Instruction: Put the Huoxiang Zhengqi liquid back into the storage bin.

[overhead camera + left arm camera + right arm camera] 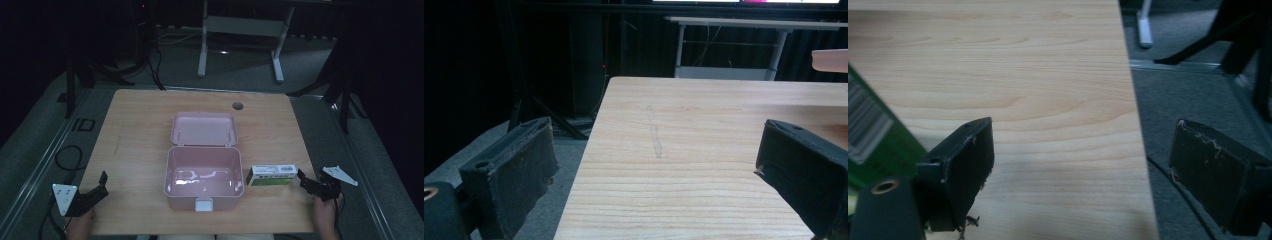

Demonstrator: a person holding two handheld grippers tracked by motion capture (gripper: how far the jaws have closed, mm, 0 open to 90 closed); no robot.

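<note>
A pink lunch box stands open at the table's near middle, its lid laid back flat behind it; the lid's edge pokes in at the right of the left gripper view. A green and white carton lies just right of the box, and its barcode end sits left of my right jaws. My right gripper is open, just right of the carton, by the table's right edge. My left gripper is open at the near left corner, with nothing between its jaws.
The wooden table has a round cable hole at the back. Grey carpet surrounds it, with a loose cable at the left. A white desk frame and dark stands rise behind the table.
</note>
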